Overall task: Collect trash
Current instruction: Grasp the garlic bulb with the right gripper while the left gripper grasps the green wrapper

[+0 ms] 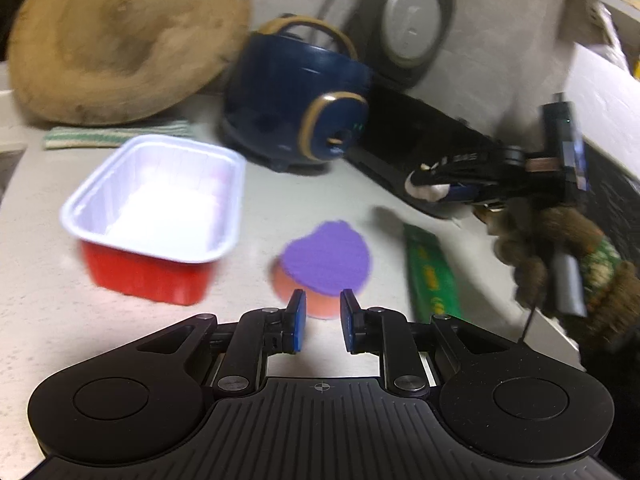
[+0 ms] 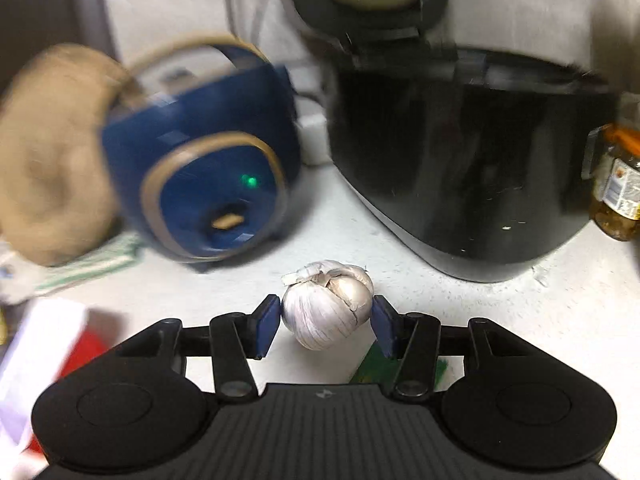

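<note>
Motion blurs the blue cooker (image 2: 200, 160); the jar (image 2: 616, 184) is cut off at the right edge.

The pale speckled counter (image 1: 40, 300) carries a red foil tray (image 1: 154, 216), a green wrapper (image 1: 432, 272), a blue cooker (image 1: 296, 100) and a folded cloth (image 1: 116, 136).

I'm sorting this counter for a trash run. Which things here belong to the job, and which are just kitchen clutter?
Job: red tray, garlic bulb between the right gripper's pads, purple lid, green wrapper.

Clutter: wooden board, blue cooker, black appliance, jar, striped cloth.
</note>
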The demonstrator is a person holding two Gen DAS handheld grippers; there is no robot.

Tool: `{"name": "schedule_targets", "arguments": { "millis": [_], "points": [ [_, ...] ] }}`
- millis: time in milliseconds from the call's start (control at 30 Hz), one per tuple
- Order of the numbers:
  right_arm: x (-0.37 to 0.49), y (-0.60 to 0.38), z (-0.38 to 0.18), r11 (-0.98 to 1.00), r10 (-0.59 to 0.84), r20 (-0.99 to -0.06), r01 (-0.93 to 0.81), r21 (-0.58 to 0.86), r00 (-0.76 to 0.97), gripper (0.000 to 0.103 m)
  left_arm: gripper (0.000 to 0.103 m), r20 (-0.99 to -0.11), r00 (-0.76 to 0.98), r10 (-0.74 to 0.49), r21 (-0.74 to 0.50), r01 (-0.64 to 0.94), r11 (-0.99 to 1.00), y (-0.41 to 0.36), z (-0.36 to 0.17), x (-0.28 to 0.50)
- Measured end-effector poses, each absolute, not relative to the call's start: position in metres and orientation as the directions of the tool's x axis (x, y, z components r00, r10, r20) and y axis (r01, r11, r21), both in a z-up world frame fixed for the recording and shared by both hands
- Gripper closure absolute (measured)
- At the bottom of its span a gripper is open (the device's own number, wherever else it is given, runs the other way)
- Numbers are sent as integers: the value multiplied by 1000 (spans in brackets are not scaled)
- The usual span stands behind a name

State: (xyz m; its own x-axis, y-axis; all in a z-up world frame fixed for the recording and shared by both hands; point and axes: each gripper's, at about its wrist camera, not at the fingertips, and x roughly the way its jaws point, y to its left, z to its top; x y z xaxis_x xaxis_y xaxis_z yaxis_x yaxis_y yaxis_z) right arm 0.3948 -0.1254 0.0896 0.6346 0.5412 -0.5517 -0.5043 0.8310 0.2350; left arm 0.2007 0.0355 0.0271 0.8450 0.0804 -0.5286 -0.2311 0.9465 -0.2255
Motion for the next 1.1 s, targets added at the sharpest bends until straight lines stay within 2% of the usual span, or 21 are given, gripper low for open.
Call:
{"name": "schedule_targets", "arguments": {
  "millis": [100,267,333,400,467,700,767,800,967,1100],
  "points": [
    [360,-158,86,848,521,-546,-472,242,656,55,82,-547,837,34,-193,-165,967,12,30,215],
    [320,-197,50,917,387,-513,-377,128,766,58,82,-565,825,20,-78,-77,994,-36,41,243],
    [309,-209,41,921,384,-493,-364,141,780,54,82,-573,818,44,-19,-66,998,-53,43,259],
    [296,-221,34,918,394,-457,-359,166,797,39,82,-600,798,59,13,-65,998,-63,41,278],
    [286,-231,28,915,403,-422,-353,195,812,34,82,-624,779,63,23,-63,998,-71,39,302],
    [267,-236,8,911,412,-390,-383,153,824,31,77,-670,719,183,208,-54,977,-93,7,370],
    [268,-240,2,904,426,-404,-390,172,810,31,68,-667,717,203,253,-38,967,-98,-1,376],
    [268,-242,0,901,433,-402,-395,178,806,31,67,-663,718,210,269,-34,963,-100,-2,377],
    [260,-239,-2,896,442,-388,-423,138,809,28,67,-657,717,232,318,-16,948,-105,-7,379],
    [255,-232,-4,893,442,-385,-440,100,810,24,67,-668,708,229,304,-21,952,-95,-4,375]
  ]
}}
